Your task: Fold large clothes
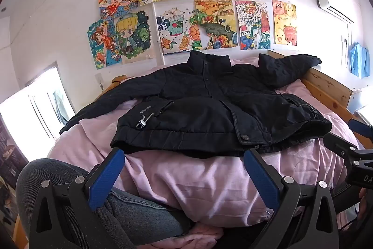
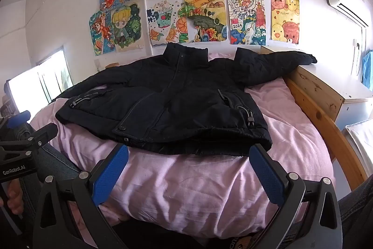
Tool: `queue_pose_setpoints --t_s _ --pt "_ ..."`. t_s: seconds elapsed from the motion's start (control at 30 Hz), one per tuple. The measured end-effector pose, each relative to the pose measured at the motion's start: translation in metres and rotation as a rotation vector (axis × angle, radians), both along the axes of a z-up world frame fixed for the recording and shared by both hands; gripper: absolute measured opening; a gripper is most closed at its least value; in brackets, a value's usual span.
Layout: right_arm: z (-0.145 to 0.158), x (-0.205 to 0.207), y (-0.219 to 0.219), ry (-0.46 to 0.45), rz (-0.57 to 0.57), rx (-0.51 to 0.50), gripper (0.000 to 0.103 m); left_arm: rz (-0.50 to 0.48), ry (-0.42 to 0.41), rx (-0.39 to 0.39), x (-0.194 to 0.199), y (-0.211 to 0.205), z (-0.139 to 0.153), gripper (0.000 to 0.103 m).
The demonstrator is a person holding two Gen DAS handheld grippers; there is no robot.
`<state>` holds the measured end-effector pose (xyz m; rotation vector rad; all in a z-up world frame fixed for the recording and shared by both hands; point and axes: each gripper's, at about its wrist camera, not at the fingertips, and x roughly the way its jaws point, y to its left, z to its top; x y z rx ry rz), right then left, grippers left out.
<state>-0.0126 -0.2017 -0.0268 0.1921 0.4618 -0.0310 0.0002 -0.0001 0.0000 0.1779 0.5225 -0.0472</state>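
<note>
A black padded jacket (image 1: 205, 106) lies face up and spread out on a pink bedsheet (image 1: 198, 179), collar toward the wall, both sleeves stretched out sideways. It also shows in the right wrist view (image 2: 172, 104). My left gripper (image 1: 184, 155) is open and empty, its blue-padded fingers just short of the jacket's hem. My right gripper (image 2: 188, 152) is open and empty too, just short of the hem, on the jacket's right side. The right sleeve (image 2: 279, 62) rests over the wooden bed frame.
A wooden bed frame (image 2: 326, 118) runs along the right side with a white cabinet (image 2: 354, 90) beyond it. Several children's drawings (image 1: 186, 11) hang on the wall behind. A window (image 1: 30, 109) is at the left. Jeans-clad legs (image 1: 135, 211) are at the near edge.
</note>
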Motion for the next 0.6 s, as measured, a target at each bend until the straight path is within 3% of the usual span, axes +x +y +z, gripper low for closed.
queue_pose_setpoints --t_s 0.6 --pt "0.0016 0.0001 0.0012 -0.004 0.001 0.010 0.102 -0.001 -0.002 -0.004 -0.0002 0.0001 0.0001 0.103"
